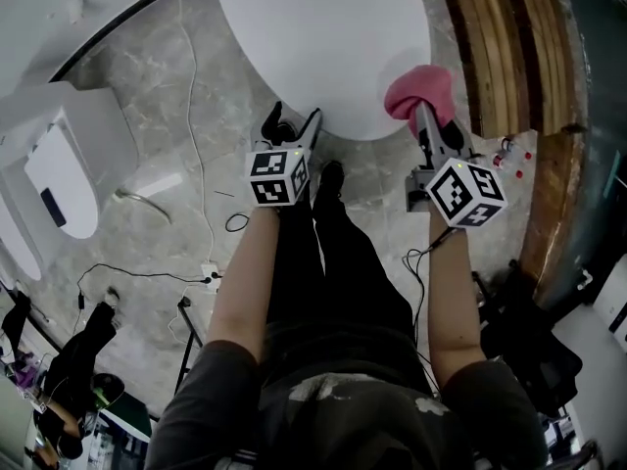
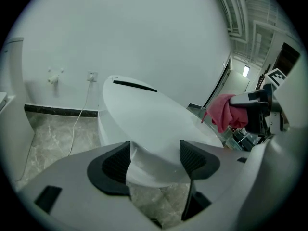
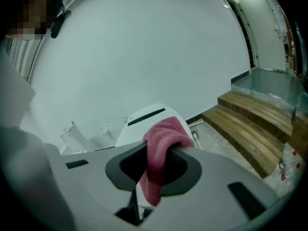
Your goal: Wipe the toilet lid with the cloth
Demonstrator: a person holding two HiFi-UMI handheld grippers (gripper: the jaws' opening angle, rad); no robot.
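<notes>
The white toilet lid (image 1: 323, 37) is closed and fills the top middle of the head view. A pink cloth (image 1: 419, 91) rests at the lid's front right edge, bunched in my right gripper (image 1: 428, 117), which is shut on it. From the right gripper view the cloth (image 3: 161, 148) hangs folded between the pads, with the lid (image 3: 144, 121) behind it. My left gripper (image 1: 294, 133) sits at the lid's front left edge. Its jaws stand open (image 2: 155, 160) with the lid's front rim (image 2: 144, 114) showing between them. The cloth (image 2: 224, 110) shows to its right.
Wooden steps (image 1: 509, 57) run along the right of the toilet. A second white toilet unit (image 1: 59, 179) stands to the left. Cables (image 1: 196, 116) and a power strip (image 1: 209, 277) lie on the marble floor. The person's legs are below the grippers.
</notes>
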